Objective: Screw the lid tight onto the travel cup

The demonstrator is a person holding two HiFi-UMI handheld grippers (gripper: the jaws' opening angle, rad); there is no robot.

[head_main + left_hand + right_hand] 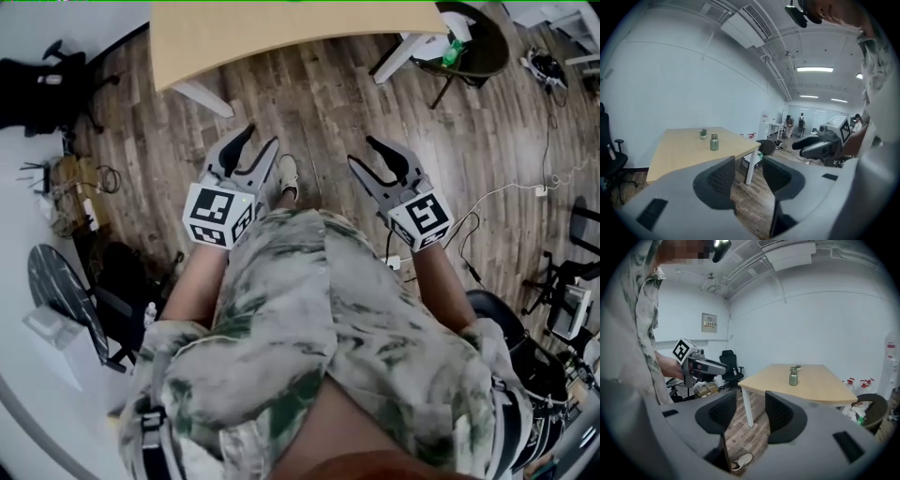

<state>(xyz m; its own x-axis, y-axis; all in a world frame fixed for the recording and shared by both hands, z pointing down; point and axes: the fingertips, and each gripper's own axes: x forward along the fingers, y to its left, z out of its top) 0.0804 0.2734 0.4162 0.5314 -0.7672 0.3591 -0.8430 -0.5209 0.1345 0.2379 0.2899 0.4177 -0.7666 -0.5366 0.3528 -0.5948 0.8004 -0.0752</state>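
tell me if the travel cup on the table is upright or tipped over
Upright: the travel cup stands on its base on the table, top end up, in both gripper views.

Short of the table [281,37], the left gripper [263,136] and right gripper [361,150] hovered above the wooden floor [319,103], jaws apart.

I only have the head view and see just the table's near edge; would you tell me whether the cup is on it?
Observer: Yes, the cup stands upright on the table, away from its edges.
Operator: Thank you; is the lid on it?
Observer: A lid sits on top; how tight, I cannot tell.
Operator: Is anything else on the table?
Observer: Only a small potted plant, close by the cup.
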